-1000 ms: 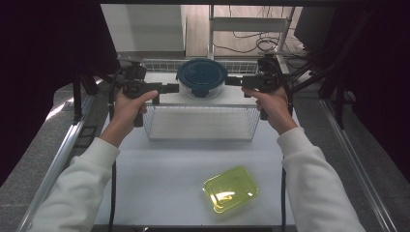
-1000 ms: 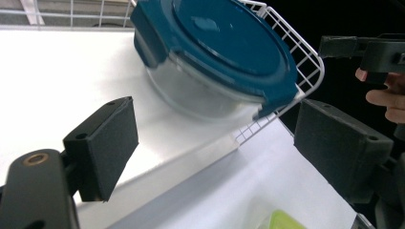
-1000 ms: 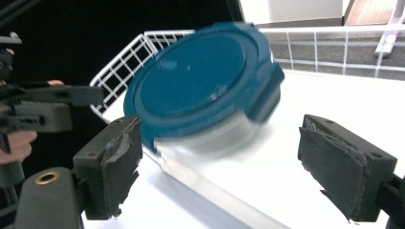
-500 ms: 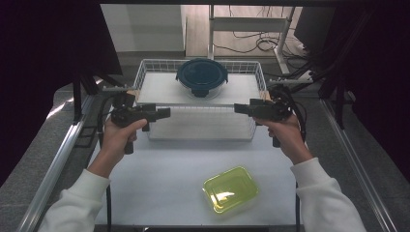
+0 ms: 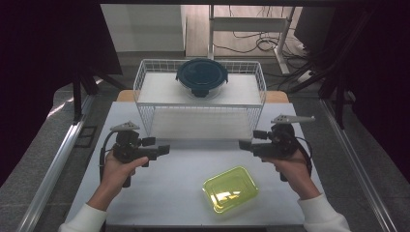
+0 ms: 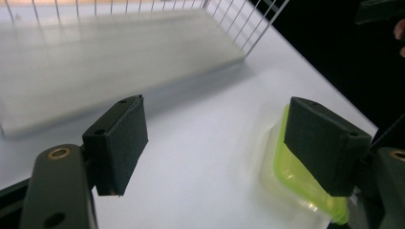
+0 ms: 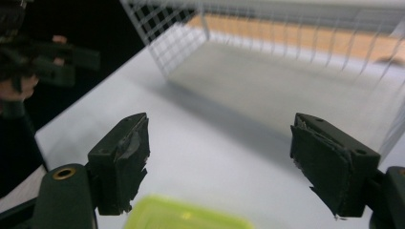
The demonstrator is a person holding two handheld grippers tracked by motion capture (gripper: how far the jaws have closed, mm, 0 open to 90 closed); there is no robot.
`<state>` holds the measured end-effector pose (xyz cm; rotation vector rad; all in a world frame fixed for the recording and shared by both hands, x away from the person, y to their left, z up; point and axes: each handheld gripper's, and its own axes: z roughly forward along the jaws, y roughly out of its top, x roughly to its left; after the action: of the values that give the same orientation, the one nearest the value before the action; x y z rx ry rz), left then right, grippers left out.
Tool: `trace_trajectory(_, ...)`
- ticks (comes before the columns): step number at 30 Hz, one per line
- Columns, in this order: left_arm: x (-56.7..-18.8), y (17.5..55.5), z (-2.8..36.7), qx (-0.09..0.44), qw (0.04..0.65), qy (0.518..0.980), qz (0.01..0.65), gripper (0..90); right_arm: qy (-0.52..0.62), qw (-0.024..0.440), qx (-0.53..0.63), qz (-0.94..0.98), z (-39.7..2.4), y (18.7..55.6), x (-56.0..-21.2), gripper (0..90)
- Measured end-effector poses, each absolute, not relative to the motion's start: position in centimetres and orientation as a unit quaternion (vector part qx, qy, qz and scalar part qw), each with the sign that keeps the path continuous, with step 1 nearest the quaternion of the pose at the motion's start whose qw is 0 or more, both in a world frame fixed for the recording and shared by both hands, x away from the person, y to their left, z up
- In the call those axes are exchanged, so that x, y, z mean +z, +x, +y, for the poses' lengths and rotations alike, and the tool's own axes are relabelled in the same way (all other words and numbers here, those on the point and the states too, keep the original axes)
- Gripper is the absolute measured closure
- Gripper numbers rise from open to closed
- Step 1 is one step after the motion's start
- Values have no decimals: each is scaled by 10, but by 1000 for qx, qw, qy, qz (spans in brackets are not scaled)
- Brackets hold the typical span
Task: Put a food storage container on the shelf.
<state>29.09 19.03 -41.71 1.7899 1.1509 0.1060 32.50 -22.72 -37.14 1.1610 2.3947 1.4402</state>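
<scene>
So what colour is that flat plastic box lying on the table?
The plastic box is see-through yellow-green, clearest in the high view.

On the desk (image 5: 193, 164) the wire rack (image 5: 200, 99) stands at the far side, with the round container (image 5: 202, 76) on its top. The lid (image 5: 230, 189) lies near, between the left gripper (image 5: 164, 150) and the right gripper (image 5: 243, 145).

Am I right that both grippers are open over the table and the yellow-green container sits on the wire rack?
Not quite. The yellow-green container lies on the white table, in front of the wire rack, as the high view shows. Left gripper and right gripper are open over the table.
</scene>
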Motion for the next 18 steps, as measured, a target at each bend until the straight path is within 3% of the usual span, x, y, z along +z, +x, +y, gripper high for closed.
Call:
trace_trajectory(7, -440, 272, 186, 49, 461, 750, 471, 224, 386, 49, 452, 803, -232, 307, -403, 223)
trace_trajectory(18, -473, 252, 194, 63, 421, 756, 497, 232, 387, 56, 431, 813, -240, 289, -426, 248)
